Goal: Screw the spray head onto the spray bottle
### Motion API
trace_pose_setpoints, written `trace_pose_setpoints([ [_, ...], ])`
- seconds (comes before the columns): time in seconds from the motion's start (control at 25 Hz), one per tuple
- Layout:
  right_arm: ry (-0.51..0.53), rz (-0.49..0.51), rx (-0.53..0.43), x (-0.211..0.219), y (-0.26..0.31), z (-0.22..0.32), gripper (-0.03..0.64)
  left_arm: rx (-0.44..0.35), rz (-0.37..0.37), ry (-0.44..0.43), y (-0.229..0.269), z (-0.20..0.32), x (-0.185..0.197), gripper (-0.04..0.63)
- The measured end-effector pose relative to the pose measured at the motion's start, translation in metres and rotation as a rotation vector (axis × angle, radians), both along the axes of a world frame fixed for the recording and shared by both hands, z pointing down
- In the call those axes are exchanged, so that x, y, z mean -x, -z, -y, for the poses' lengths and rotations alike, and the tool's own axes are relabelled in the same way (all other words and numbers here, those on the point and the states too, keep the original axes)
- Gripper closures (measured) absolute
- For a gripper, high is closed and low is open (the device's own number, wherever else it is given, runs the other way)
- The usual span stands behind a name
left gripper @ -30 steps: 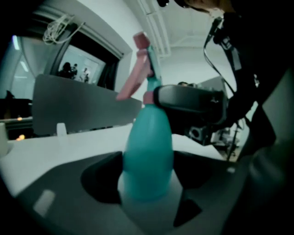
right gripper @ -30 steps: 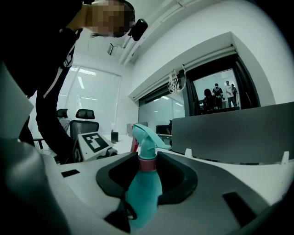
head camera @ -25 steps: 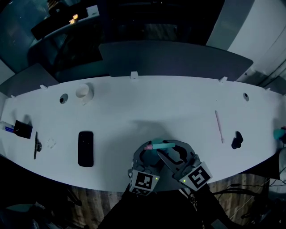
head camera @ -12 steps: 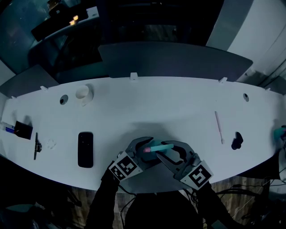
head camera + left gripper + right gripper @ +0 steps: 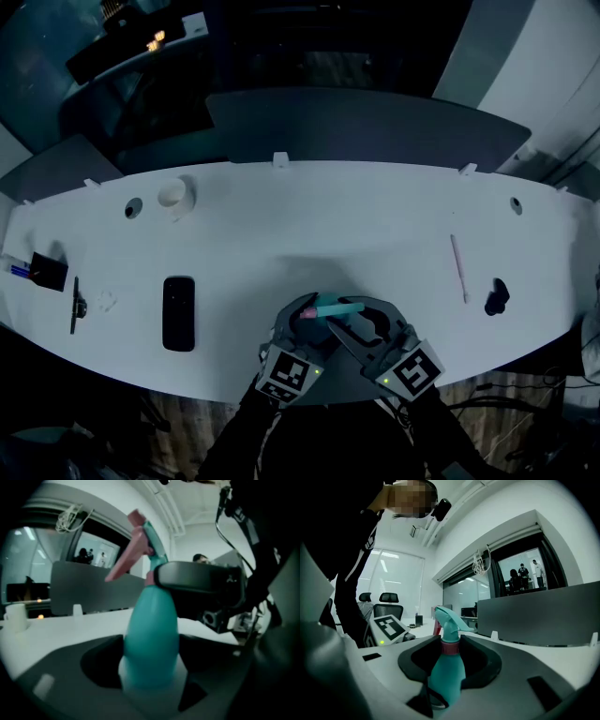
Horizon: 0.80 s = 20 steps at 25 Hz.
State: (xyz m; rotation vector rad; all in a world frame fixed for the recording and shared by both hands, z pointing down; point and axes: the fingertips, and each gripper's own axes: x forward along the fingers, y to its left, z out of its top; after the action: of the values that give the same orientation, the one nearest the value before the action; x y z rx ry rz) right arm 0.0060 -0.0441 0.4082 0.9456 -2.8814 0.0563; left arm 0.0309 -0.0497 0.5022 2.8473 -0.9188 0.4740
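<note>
A teal spray bottle (image 5: pixel 335 307) with a pink trigger is held over the near edge of the white table (image 5: pixel 309 220), between my two grippers. My left gripper (image 5: pixel 302 317) is shut around the bottle's wide teal body (image 5: pixel 150 639), which fills the gap between its jaws. My right gripper (image 5: pixel 352 317) comes in from the right. It is shut on the pink collar (image 5: pixel 450 648) below the spray head (image 5: pixel 449 619). In the left gripper view the spray head (image 5: pixel 140 541) stands tilted above the right gripper's dark jaws.
A black phone (image 5: pixel 179 311) lies left of the grippers. A black box (image 5: pixel 47 271) and a pen (image 5: pixel 74 302) sit at the far left. A white cup (image 5: pixel 174 194) stands at the back left. A pink stick (image 5: pixel 458 266) and a small black object (image 5: pixel 496 295) lie to the right.
My left gripper swung out to the left, then came back under the bottle, ending slightly left of where it started. The right gripper and the bottle have stayed put.
</note>
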Motion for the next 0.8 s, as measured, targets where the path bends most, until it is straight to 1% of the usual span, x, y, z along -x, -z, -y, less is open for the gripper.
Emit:
trace_pose_setpoints([
  [0.16, -0.012, 0.006, 0.003, 0.002, -0.001, -0.002, 0.488, -0.006, 0.053, 0.273, -0.004, 0.0, 0.006, 0.224],
  [0.24, -0.013, 0.005, 0.001, 0.003, -0.001, -0.002, 0.488, 0.0, 0.059, 0.365, -0.002, 0.001, 0.007, 0.223],
  [0.32, -0.018, -0.002, -0.002, 0.003, -0.001, -0.001, 0.488, 0.004, 0.057, 0.39, -0.002, 0.002, 0.007, 0.222],
  [0.52, -0.044, -0.02, -0.018, 0.003, -0.003, 0.001, 0.488, 0.007, 0.049, 0.38, -0.005, 0.004, 0.007, 0.222],
  [0.56, -0.045, -0.014, -0.022, 0.003, -0.002, 0.002, 0.488, 0.004, 0.04, 0.357, -0.006, 0.004, 0.006, 0.221],
  [0.6, -0.042, -0.01, -0.022, 0.003, -0.001, 0.002, 0.488, 0.002, 0.018, 0.312, -0.005, 0.002, 0.006, 0.221],
  [0.64, -0.034, -0.009, -0.016, 0.003, -0.002, 0.001, 0.488, 0.007, -0.023, 0.243, -0.002, 0.0, 0.006, 0.221],
  [0.72, -0.009, -0.014, 0.004, 0.002, -0.003, -0.001, 0.488, 0.049, -0.114, 0.054, 0.002, -0.005, 0.006, 0.219],
  [0.76, 0.007, -0.018, 0.01, 0.001, -0.003, -0.001, 0.488, 0.074, -0.129, -0.05, 0.003, -0.006, 0.006, 0.218],
  [0.8, 0.023, -0.021, 0.011, 0.0, -0.002, -0.001, 0.488, 0.095, -0.115, -0.151, 0.001, -0.007, 0.005, 0.219],
])
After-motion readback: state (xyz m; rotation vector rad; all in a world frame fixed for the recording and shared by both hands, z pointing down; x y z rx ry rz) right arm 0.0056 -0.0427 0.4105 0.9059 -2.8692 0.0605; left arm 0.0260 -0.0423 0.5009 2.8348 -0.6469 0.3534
